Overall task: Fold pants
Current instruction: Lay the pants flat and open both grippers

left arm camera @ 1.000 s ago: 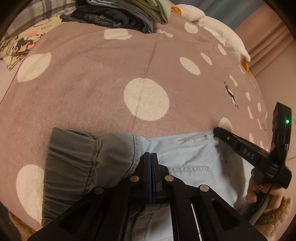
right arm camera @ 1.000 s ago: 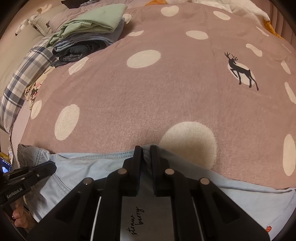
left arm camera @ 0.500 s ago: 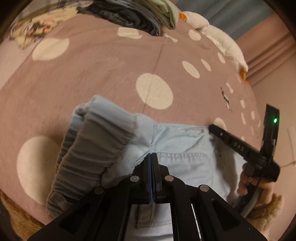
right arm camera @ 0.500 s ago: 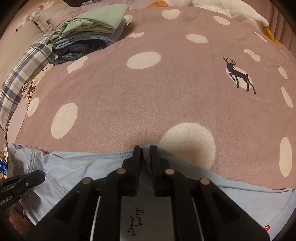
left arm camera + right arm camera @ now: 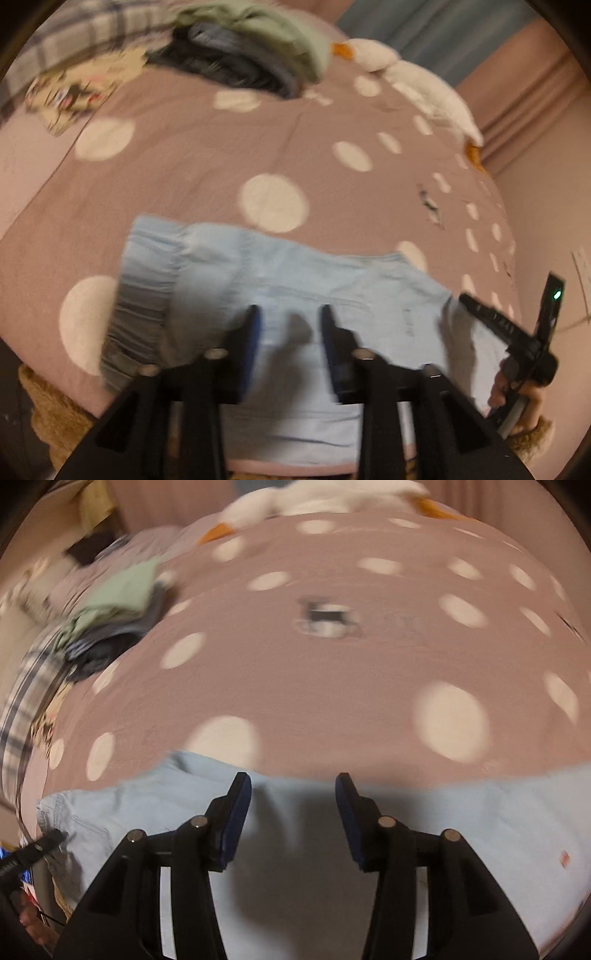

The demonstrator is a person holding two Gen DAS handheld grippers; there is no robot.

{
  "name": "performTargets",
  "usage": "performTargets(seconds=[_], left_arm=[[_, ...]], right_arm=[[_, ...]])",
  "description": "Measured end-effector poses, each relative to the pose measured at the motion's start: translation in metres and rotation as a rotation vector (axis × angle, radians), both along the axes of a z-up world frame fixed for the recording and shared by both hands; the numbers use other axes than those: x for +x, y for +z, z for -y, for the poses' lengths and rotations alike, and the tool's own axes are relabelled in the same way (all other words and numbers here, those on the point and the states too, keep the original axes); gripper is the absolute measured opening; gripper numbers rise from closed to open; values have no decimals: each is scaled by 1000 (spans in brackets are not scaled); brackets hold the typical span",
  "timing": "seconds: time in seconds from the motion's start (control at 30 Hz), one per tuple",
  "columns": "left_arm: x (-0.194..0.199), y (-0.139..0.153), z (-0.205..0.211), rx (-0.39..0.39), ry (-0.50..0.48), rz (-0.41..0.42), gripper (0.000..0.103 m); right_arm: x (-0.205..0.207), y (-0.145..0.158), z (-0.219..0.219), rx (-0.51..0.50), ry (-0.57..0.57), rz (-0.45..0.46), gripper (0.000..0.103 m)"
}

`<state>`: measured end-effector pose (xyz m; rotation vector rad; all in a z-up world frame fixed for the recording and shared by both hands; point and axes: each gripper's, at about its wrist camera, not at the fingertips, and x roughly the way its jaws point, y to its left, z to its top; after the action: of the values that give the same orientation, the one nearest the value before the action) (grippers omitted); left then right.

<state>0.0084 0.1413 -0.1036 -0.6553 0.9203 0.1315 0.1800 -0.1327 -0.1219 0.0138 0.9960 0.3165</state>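
Light blue denim pants (image 5: 314, 280) lie flat along the near edge of a mauve bedspread with cream dots (image 5: 207, 155). Their elastic waistband (image 5: 147, 280) is at the left in the left wrist view. My left gripper (image 5: 290, 317) is open and empty just above the pants near the waist. My right gripper (image 5: 293, 786) is open and empty above the pants (image 5: 461, 830) further along the legs. The right gripper also shows at the right of the left wrist view (image 5: 480, 314). Both views are blurred.
A stack of folded clothes (image 5: 251, 59) (image 5: 114, 613) sits at the far left of the bed by a plaid pillow (image 5: 26, 701). A white plush goose (image 5: 417, 85) lies along the far edge. A deer print (image 5: 327, 618) marks the bedspread.
Both grippers have opened and let go of the pants. The waistband end has been laid over and now lies flat. Both grippers have pulled up and back.
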Motion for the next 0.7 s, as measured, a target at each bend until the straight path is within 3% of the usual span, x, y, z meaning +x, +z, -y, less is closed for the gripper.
performTargets(seconds=[0.03, 0.1, 0.17, 0.3, 0.4, 0.63, 0.7], left_arm=[[1, 2, 6, -8, -22, 13, 38], [7, 4, 23, -36, -98, 35, 38], [16, -3, 44, -43, -174, 29, 38], [31, -30, 75, -19, -259, -62, 38], [35, -47, 79, 57, -247, -104, 32], [37, -46, 73, 5, -227, -121, 32], [37, -47, 71, 13, -224, -124, 32]], right_arm=[[-6, -1, 12, 1, -17, -3, 31], [-18, -5, 37, -20, -45, -14, 17], [-30, -13, 57, -41, -70, -38, 17], [-49, -26, 102, -69, -171, -59, 13], [-57, -30, 139, -39, -252, -52, 3], [-62, -30, 227, -33, -460, -19, 0], [-63, -29, 251, -80, -539, 2, 0]])
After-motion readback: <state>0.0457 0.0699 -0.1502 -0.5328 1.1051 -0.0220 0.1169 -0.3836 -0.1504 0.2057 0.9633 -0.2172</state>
